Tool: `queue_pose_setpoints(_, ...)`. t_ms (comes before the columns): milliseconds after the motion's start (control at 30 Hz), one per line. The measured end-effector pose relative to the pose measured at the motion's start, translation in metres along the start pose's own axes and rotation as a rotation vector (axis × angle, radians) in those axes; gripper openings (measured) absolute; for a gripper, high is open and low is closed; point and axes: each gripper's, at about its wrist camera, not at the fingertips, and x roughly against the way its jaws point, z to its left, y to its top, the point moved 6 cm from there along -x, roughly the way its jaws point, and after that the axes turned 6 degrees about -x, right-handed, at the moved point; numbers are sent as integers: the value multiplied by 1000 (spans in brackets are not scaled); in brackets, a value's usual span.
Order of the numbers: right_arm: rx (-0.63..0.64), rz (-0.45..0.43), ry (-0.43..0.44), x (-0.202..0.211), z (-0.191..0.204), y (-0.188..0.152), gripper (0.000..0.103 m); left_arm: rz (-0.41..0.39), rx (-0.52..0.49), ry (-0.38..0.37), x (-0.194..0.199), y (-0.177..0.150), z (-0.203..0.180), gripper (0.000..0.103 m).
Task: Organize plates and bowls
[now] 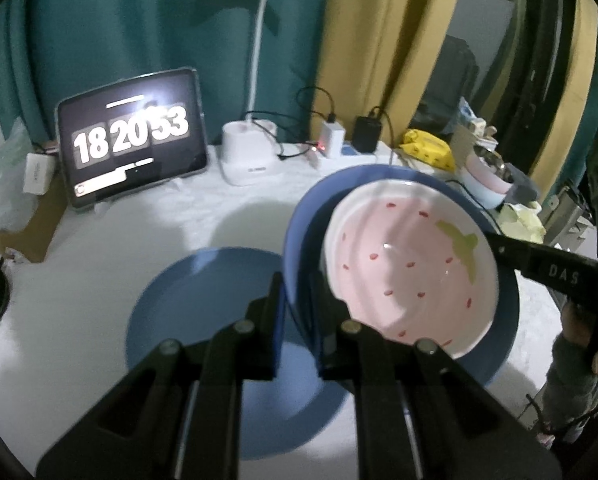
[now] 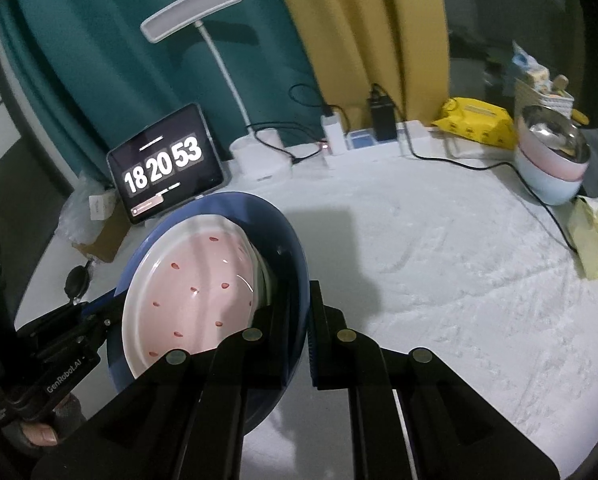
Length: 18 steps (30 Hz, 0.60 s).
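White tabletop: both grippers clamp blue bowl (pink bowl inside).

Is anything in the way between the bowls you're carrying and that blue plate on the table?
Nothing visible. The left gripper and right gripper pinch opposite rims of the blue bowl, with the pink strawberry bowl nested inside. The blue plate lies bare on the white table beneath them.

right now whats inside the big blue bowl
A white bowl with a pink, red-speckled inside sits in the big blue bowl, which the left gripper and right gripper clamp. It hides the blue bowl's bottom.
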Motion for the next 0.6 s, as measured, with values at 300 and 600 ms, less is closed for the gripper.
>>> queue_pose_setpoints(300,39,32,29,-26,39,0,8,6,54,41,5,-7,40,10)
queue_pose_setpoints(600,63,72,38,-51,66,-5,8,28,96,71,1,-20,71,10)
